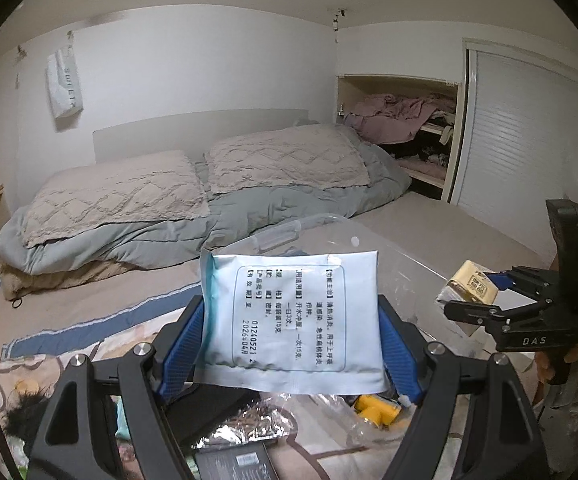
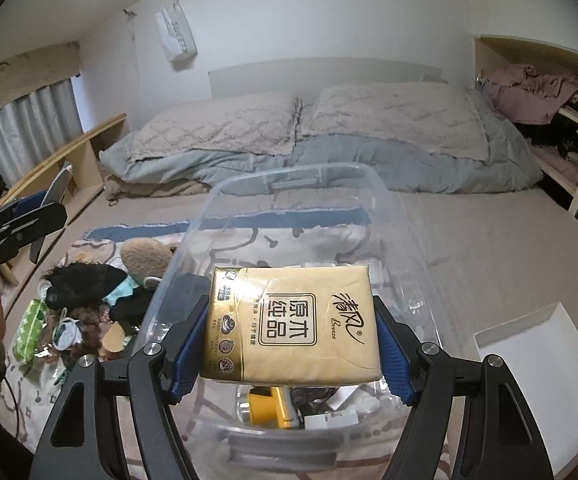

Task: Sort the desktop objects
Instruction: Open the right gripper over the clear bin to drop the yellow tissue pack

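Observation:
My left gripper (image 1: 289, 344) is shut on a white sachet (image 1: 293, 312) with black print, held upright between its blue pads (image 1: 181, 344). Behind the sachet stands a clear plastic bin (image 1: 289, 228) on the bed. My right gripper (image 2: 293, 340) is shut on a gold tissue pack (image 2: 293, 320), lying flat between its pads above the clear bin (image 2: 289, 176). In the left wrist view the right gripper (image 1: 477, 292) shows at the right with the tissue pack (image 1: 469, 280). The left gripper (image 2: 45, 216) shows at the left edge of the right wrist view.
The bin holds a yellow object (image 2: 267, 404) and small white items. Left of it on the patterned blanket (image 2: 29, 392) lie a black furry thing (image 2: 81, 280), a brown plush (image 2: 145, 256) and a green packet (image 2: 29, 328). Pillows (image 2: 217, 128) lie at the bed's head; a white box (image 2: 537, 360) is on the right.

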Motion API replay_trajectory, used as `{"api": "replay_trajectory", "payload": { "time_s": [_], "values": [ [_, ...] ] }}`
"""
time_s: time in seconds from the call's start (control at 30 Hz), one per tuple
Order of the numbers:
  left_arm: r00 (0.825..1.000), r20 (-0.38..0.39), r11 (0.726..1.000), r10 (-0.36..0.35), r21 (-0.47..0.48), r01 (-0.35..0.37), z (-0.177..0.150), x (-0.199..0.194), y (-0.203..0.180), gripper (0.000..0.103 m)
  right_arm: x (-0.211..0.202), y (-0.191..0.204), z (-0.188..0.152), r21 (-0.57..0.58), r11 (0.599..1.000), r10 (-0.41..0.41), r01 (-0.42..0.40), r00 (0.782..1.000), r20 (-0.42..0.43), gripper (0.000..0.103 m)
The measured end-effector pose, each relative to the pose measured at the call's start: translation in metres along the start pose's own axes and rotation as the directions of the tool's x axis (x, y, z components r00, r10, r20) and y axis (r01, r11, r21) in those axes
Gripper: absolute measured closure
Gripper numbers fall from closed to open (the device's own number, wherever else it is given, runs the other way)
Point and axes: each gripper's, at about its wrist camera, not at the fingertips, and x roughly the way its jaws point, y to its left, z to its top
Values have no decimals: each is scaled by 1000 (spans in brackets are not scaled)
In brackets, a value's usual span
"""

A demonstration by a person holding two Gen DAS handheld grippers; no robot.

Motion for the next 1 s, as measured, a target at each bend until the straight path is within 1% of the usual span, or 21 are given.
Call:
{"api": "replay_trajectory", "payload": {
  "time_s": [0.1, 0.17, 0.23, 0.3, 0.37, 0.47, 0.6, 0.73, 0.8, 0.9, 1.0],
  "values": [
    [1000, 0, 1000, -10, 18, 10, 2, 12, -4, 22, 17, -1, 3, -14, 1000, -9, 8, 998, -62, 28],
    [1000, -4, 1000, -24, 20, 24, 3, 20, -6, 22, 31, -1, 4, -52, 999, -20, 14, 992, -121, 28],
    [999, -8, 999, -37, 19, 37, 4, 26, -7, 22, 44, -2, 5, -96, 995, -35, 17, 982, -187, 28],
    [998, -15, 998, -57, 13, 57, 5, 32, -10, 22, 56, -2, 6, -152, 988, -68, 31, 968, -243, 28],
    [998, -19, 998, -68, 5, 68, 5, 36, -10, 22, 66, -2, 5, -197, 980, -82, 24, 952, -293, 28],
    [996, -22, 996, -84, -9, 83, 3, 39, -9, 22, 79, 0, 3, -270, 963, -116, 19, 930, -349, 28],
    [996, -26, 996, -86, -14, 86, 2, 40, -4, 22, 102, 6, -3, -405, 914, -214, 30, 883, -418, 28],
    [995, -18, 995, -94, -46, 93, 2, 39, 5, 22, 119, 10, -8, -498, 867, -272, -3, 835, -479, 28],
    [995, -25, 993, -100, -61, 98, 1, 39, 11, 22, 126, 12, -11, -548, 836, -318, -7, 808, -496, 28],
    [993, -40, 991, -108, -78, 104, 0, 43, 16, 22, 131, 15, -14, -613, 790, -373, -10, 786, -493, 28],
    [993, -47, 991, -107, -81, 103, -2, 45, 17, 22, 135, 16, -15, -658, 753, -421, -8, 762, -491, 28]
  ]
}}
